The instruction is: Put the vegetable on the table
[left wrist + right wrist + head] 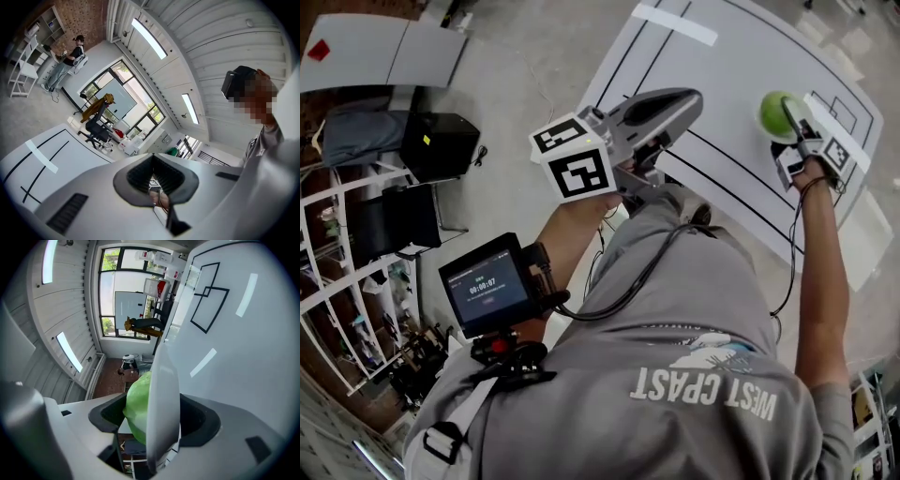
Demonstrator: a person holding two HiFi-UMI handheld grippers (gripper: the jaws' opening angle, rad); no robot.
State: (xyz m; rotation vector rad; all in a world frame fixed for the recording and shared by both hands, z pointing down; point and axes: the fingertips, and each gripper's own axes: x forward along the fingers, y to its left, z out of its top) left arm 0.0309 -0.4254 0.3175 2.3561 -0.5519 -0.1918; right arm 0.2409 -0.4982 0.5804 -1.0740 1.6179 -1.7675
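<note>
Green vegetable (772, 114) gripped in the right tool (789, 120) — near the right edge of the white tabletop (741, 56), left tool (684, 101) closed tight, empty — by its left edge

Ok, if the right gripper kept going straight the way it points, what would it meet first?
Probably the white table: the right gripper, shut on the green vegetable, points low across its top. Depth is unclear, though; it might skim past the far edge instead.

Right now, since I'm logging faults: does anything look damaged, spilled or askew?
Nothing stands out. The right gripper grips the green vegetable, which looks whole, over the white table; the left gripper is shut and empty.
</note>
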